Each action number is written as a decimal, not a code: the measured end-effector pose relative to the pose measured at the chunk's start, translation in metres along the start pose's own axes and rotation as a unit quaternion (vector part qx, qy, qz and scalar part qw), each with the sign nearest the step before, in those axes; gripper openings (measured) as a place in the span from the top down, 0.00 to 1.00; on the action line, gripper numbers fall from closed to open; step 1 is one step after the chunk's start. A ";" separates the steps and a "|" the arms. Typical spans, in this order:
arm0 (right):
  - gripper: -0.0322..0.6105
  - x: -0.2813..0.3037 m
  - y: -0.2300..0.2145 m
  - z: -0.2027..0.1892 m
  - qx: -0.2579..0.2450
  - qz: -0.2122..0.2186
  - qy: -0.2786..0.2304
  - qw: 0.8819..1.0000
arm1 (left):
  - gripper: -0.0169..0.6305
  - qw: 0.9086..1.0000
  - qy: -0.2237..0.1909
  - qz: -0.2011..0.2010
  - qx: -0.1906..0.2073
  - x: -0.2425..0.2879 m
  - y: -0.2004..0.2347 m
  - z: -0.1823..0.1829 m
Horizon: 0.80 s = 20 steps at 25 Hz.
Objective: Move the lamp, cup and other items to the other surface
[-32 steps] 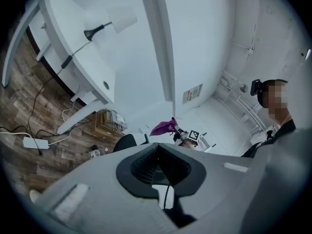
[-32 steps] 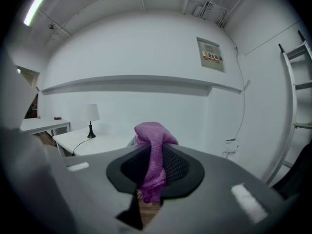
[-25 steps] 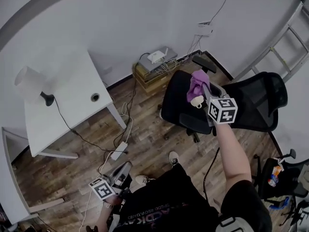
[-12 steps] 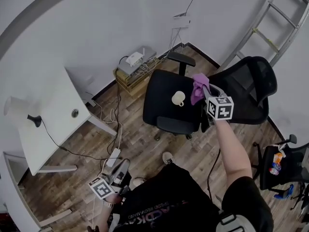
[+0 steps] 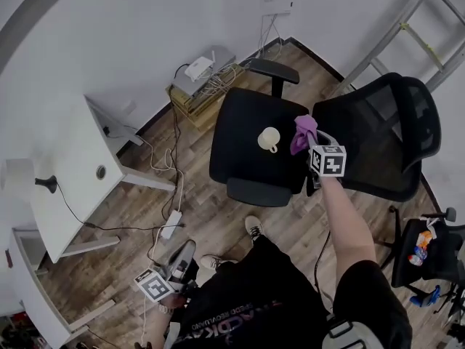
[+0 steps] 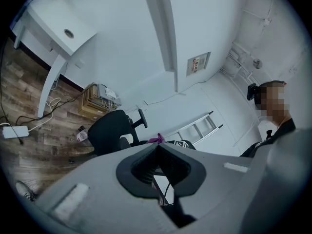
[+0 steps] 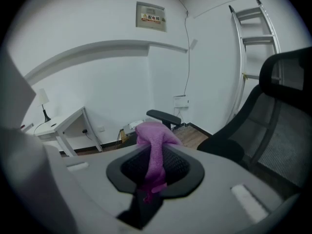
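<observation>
My right gripper (image 5: 309,141) is shut on a purple cloth (image 5: 302,132) and holds it above the right side of the black office chair's seat (image 5: 243,158), close to the backrest. In the right gripper view the cloth (image 7: 154,136) hangs folded over between the jaws of that gripper (image 7: 155,152). A cream cup (image 5: 269,139) stands on the seat just left of the cloth. The white lamp (image 5: 20,174) stands on the white table (image 5: 76,167) at the far left. My left gripper (image 5: 174,267) hangs low by the person's legs, shut and holding nothing (image 6: 156,152).
A wooden box with a router and tangled cables (image 5: 203,78) sits by the wall behind the chair. A power strip (image 5: 171,224) and cords lie on the wooden floor. A ladder (image 5: 418,31) leans at the right. Another chair with items (image 5: 418,257) stands at the lower right.
The view has swung toward the chair, and the table and lamp slid to the left edge. My right gripper carried the cloth from over the cup to its right.
</observation>
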State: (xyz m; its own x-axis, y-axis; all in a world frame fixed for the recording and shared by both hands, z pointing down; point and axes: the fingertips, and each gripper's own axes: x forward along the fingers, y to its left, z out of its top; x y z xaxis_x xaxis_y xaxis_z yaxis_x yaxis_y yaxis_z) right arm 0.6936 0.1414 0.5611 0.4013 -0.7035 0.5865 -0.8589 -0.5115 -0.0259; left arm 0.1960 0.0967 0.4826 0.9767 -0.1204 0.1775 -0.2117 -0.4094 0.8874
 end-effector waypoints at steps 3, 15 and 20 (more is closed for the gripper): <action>0.85 0.034 -0.010 -0.037 0.022 0.004 0.044 0.999 | 0.98 1.000 -0.005 0.017 -0.021 0.016 0.008 -0.004; 0.85 0.121 -0.026 -0.120 0.037 0.017 0.149 0.988 | 0.98 0.994 0.023 0.082 -0.065 0.058 0.028 -0.039; 0.85 0.143 -0.025 -0.157 0.032 0.016 0.197 0.980 | 0.98 0.990 0.031 0.108 -0.079 0.056 0.037 -0.049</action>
State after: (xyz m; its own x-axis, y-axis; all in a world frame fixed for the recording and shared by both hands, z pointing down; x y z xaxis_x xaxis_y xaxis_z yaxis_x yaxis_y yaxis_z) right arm 0.7222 0.1312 0.7725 0.2099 -0.4818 0.8508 -0.8425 -0.5306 -0.0926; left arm 0.2449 0.1187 0.5465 0.9101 -0.1325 0.3925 -0.4135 -0.2328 0.8802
